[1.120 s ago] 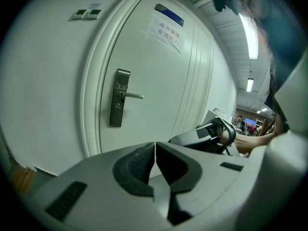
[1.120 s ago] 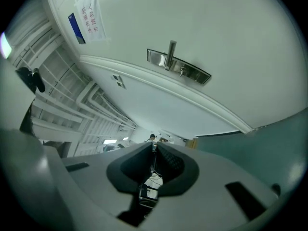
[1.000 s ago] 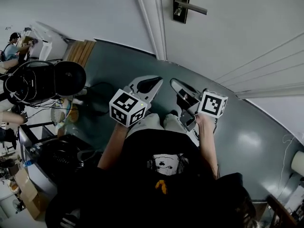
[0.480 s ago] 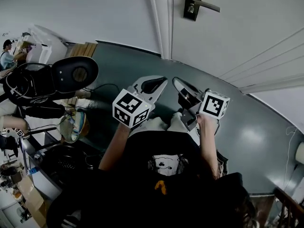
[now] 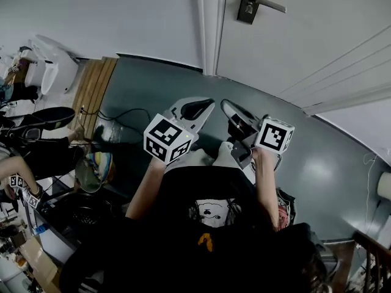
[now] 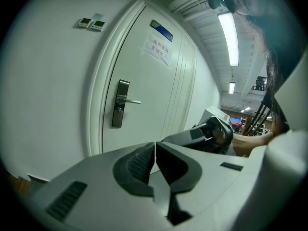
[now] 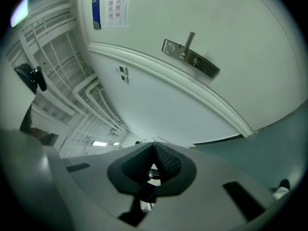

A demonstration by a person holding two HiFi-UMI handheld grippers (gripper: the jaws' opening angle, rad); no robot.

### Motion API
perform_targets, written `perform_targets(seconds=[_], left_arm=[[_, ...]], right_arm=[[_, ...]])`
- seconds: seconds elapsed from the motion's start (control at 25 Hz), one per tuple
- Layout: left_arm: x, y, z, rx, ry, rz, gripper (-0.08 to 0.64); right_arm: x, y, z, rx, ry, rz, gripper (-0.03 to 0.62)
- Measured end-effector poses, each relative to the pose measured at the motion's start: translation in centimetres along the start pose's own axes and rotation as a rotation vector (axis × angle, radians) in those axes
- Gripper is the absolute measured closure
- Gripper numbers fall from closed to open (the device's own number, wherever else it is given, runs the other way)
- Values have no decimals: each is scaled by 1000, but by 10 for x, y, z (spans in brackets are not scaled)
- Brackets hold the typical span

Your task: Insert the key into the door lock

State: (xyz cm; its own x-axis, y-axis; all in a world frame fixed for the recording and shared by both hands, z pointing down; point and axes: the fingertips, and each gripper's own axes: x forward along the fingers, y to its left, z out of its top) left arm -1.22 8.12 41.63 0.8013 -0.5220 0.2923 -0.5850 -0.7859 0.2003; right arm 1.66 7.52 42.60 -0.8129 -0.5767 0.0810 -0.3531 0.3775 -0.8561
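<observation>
1. Silver-grey on the white door (image 5: 317, 41), and standing well apart from both tools: placing the lock plate (image 5: 247, 6) far ahead of the left gripper (image 6: 155, 146) and the right gripper (image 7: 154, 146).
2. Risking, by judgement, an arrival at the lock plate with nothing to insert. Finding no key in any view, only a small pale glint (image 7: 153, 170) in the hollow behind the right gripper's meeting tips, too small to name.
3. Supposing that glint to be the key, risking a hold too deep behind the tips for reaching into the lock plate. Risking also a scrape across the lock plate from closing in unaligned.
4. Holding the left gripper pinched fully together on nothing, aiming toward the lock plate.
5. Reading the lock plate's long axis as running up and down the door, parallel to the door frame (image 5: 211, 23) just beside the lock plate. Pointing the lever handle (image 5: 272, 6) sideways off the lock plate, away from that frame.
6. Failing to read the key's own axis or heading from these views.
</observation>
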Motion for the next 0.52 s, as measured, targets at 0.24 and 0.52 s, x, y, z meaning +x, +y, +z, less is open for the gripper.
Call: perform_targets(seconds=[0.24, 0.52], left_arm=[[-2, 3, -5, 0, -10, -27, 546], [-2, 6, -3, 6, -22, -41, 546]], right_arm=[[3, -3, -4, -9, -13, -24, 586], [5, -2, -3, -25, -20, -41, 586]])
